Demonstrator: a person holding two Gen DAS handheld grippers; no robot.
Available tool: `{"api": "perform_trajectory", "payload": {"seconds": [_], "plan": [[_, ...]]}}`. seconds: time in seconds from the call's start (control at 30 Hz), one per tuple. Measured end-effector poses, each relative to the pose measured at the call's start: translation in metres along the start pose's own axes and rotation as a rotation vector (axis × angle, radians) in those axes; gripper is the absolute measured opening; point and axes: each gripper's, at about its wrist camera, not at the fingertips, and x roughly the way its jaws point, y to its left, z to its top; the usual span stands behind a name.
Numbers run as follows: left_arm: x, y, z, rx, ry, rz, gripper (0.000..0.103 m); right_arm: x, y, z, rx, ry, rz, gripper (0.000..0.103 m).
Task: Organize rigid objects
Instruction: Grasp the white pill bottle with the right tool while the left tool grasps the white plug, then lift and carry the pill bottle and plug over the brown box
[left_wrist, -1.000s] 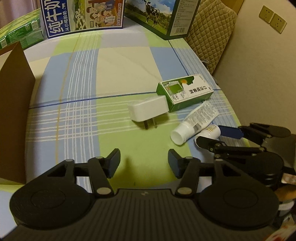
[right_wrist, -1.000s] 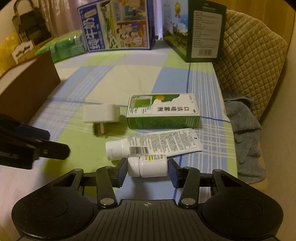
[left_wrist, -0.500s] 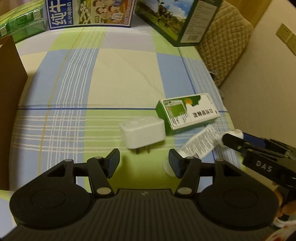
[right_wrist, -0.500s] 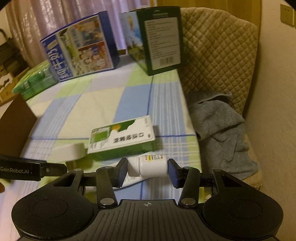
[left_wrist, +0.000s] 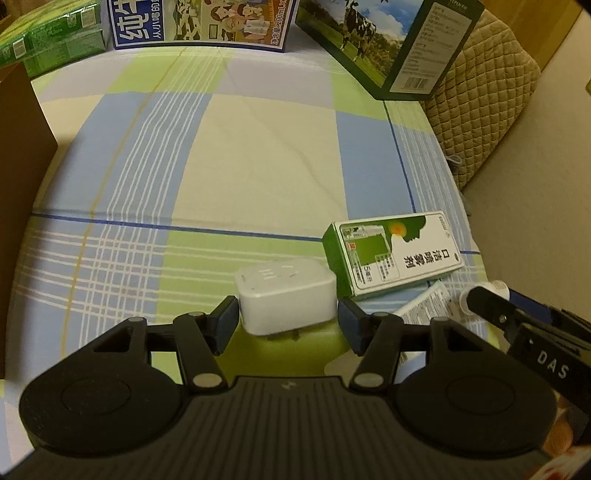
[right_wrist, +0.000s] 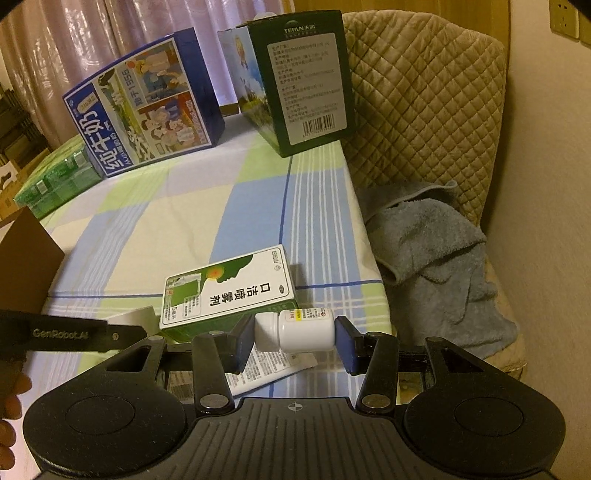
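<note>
1. You were working over a table (left_wrist: 266, 155) under a checked cloth, with two tall milk cartons (right_wrist: 147, 110) standing along its far edge and a brown cardboard box (left_wrist: 22, 192) at its left edge. That box was the only container in view, and its inside was hidden from both cameras, so I could not tell what it held.
2. The loose items lay bunched near the table's right edge: a green-and-white oral spray box (left_wrist: 395, 254) flat on the cloth, a white tube (left_wrist: 428, 306) just beside it toward the near edge, and a white plug adapter (left_wrist: 286, 299) to the box's left.
3. Your left gripper (left_wrist: 286, 321) had its fingers spread apart, one on each side of the adapter. The adapter sat directly ahead between them, its long axis running across the gap. Neither pad (left_wrist: 225, 321) looked pressed against it, so I judged that grasp not yet made.
4. Your right gripper (right_wrist: 295, 343) was clamped on a small white pill bottle (right_wrist: 295, 330), gripped end to end with the cap toward the left finger and its long axis across the fingers. It appeared to hang clear of the cloth, above the tube near the right edge.
5. The left gripper was much the nearer one to the adapter; closing squarely on its short sides looked like the next need.
</note>
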Motion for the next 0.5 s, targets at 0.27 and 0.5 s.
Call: {"api": "perform_trajectory", "payload": {"seconds": [0.27, 0.5], "plan": [[0.0058, 0.0004, 0.0032, 0.012, -0.018, 0.011, 0.058, 0.0032, -0.0029, -0.0011, 0.007, 0.005, -0.01, 0.044], [0.0017, 0.0078, 0.0003, 0.097, -0.032, 0.018, 0.057, 0.0025, -0.0014, -0.0007, 0.005, 0.002, -0.003, 0.044]]}}
